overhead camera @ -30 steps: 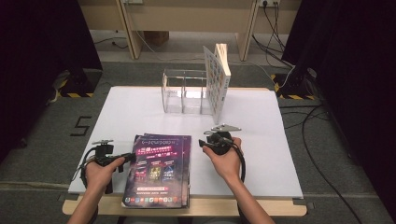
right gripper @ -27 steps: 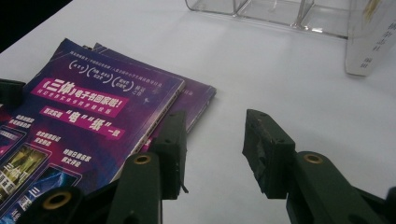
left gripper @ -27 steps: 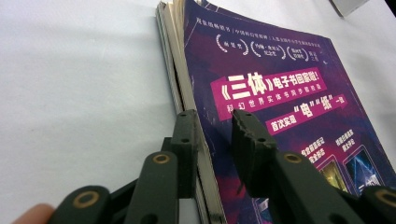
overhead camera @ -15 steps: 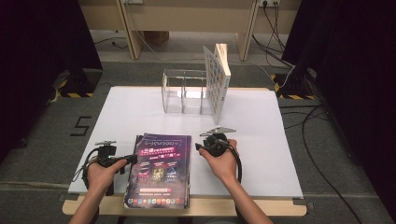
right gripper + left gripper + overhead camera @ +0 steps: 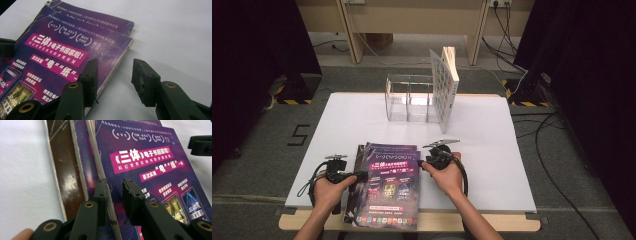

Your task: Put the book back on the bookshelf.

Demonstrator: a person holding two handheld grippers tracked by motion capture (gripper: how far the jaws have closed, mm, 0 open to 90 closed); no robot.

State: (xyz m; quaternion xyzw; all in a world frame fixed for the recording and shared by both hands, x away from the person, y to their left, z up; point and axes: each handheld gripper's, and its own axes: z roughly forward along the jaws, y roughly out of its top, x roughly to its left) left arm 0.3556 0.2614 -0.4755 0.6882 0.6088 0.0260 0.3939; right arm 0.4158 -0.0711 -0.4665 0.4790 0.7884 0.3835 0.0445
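Purple books lie stacked at the table's near edge, long axis running away from the person. Left gripper, narrowly parted, straddles the top book's left edge; right gripper, wide, straddles its right.
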